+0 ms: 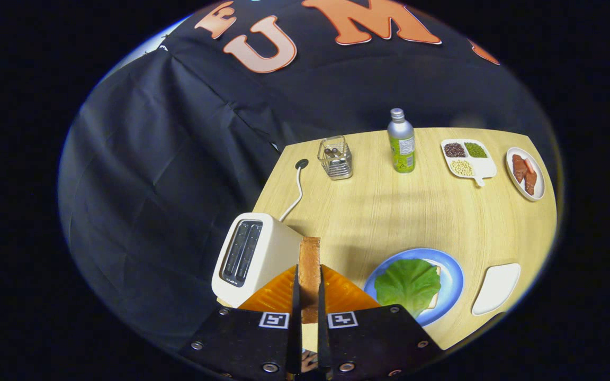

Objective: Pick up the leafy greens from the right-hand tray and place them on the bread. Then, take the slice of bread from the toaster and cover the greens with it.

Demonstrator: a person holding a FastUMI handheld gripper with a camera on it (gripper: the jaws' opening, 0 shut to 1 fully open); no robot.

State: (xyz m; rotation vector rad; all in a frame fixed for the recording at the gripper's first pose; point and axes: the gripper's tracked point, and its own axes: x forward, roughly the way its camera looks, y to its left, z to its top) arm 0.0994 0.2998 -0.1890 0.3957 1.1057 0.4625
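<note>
My gripper [308, 286] is shut on a slice of toasted bread [310, 264], held edge-on and upright between the two fingers, raised above the table. The white toaster [254, 256] stands just left of the fingers with its two slots showing dark. To the right of the fingers lies a blue plate [453, 280] with a green leafy piece [408, 286] spread over a slice of bread [436, 288], of which only the right edge shows. A white tray [496, 288] lies right of the plate, bare.
Across the wooden table [416, 211] stand a metal bottle [401, 141], a clear holder [335, 157], a divided dish of beans [466, 157] and an oval plate of sausages [525, 173]. The toaster's white cord [297, 193] runs back to a black plug.
</note>
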